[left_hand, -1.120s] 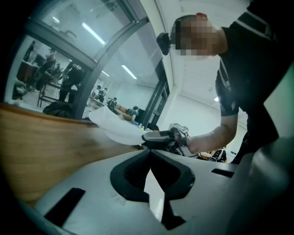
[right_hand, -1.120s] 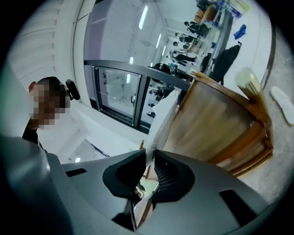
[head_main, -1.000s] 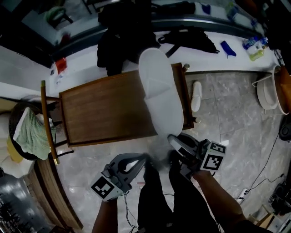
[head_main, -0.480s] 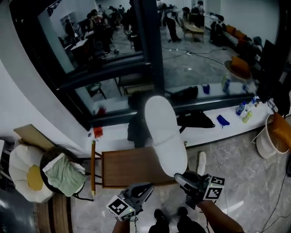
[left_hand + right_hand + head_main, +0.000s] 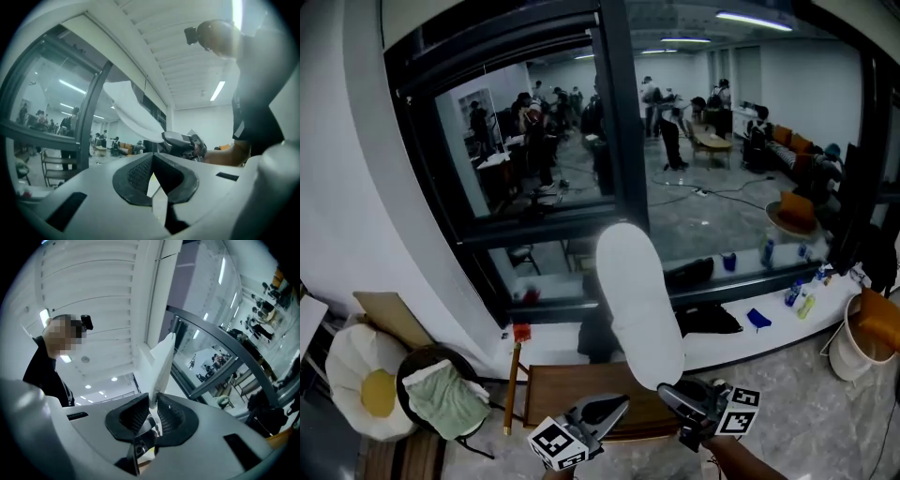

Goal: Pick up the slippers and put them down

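Note:
A long white slipper point(image 5: 637, 300) stands up in front of the window, its lower end clamped in my right gripper point(image 5: 667, 392). The right gripper view shows the slipper point(image 5: 161, 364) edge-on, rising from between the pressed pads of that gripper point(image 5: 153, 409). To the left of it, my left gripper point(image 5: 617, 405) is level, shut and holds nothing. In the left gripper view the tips of my left gripper point(image 5: 152, 161) meet, and beyond them I see the slipper point(image 5: 133, 115) and the right gripper point(image 5: 180, 140). No second slipper shows in the current frames.
A brown wooden table point(image 5: 572, 384) stands just below the grippers. At the left are a basket with a green cloth point(image 5: 441, 394) and an egg-shaped cushion point(image 5: 361, 389). A white sill holds a black bag point(image 5: 703, 319) and bottles point(image 5: 797, 295). A white tub point(image 5: 853, 347) stands at the right.
Both grippers have risen together, the right one carrying the slipper up. The head view has swung from the floor and table up to the window.

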`<state>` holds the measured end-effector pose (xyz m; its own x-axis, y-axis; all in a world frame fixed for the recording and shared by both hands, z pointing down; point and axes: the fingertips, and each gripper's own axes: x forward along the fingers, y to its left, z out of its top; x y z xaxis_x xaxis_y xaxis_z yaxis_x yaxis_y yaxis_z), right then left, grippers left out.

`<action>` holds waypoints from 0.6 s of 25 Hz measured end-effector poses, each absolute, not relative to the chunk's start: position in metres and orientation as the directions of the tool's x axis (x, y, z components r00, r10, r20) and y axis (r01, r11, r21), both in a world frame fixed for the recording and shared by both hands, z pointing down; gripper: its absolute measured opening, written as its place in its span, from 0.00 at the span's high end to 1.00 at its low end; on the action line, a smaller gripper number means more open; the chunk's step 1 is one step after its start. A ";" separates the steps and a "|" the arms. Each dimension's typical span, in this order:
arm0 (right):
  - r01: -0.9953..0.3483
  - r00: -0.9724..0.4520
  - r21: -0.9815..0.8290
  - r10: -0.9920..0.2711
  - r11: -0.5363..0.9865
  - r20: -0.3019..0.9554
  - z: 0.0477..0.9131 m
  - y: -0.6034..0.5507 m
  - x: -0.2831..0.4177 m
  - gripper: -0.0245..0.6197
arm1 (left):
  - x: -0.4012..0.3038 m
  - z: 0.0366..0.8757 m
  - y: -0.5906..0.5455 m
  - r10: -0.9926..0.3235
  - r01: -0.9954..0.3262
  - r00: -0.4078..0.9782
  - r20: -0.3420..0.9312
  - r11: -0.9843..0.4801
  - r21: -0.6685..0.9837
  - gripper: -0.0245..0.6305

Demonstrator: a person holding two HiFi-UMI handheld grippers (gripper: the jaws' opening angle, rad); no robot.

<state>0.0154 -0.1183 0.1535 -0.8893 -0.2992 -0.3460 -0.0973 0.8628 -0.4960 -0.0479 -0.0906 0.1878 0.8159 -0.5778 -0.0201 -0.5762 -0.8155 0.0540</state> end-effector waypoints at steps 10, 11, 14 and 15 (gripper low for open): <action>-0.127 -0.887 -0.295 -0.242 0.947 -0.393 0.102 -0.088 0.015 0.87 | -0.046 0.119 -0.058 -0.537 -0.545 0.834 -0.130 -0.838 -0.039 0.94; -0.132 -0.886 -0.281 -0.240 0.951 -0.396 0.099 -0.087 0.015 0.87 | -0.046 0.114 -0.055 -0.535 -0.544 0.834 -0.135 -0.838 -0.043 0.94; -0.141 -0.884 -0.257 -0.238 0.956 -0.403 0.094 -0.086 0.016 0.87 | -0.049 0.105 -0.052 -0.535 -0.547 0.833 -0.139 -0.835 -0.062 0.94; -0.141 -0.882 -0.256 -0.239 0.956 -0.406 0.093 -0.086 0.016 0.87 | -0.050 0.103 -0.051 -0.535 -0.548 0.832 -0.142 -0.834 -0.068 0.94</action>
<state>0.0160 -0.0859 0.0932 -0.8823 -0.2387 -0.4057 -0.1411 0.9564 -0.2558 -0.0501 -0.0512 0.1029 0.8325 -0.5355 -0.1423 -0.5479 -0.8338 -0.0678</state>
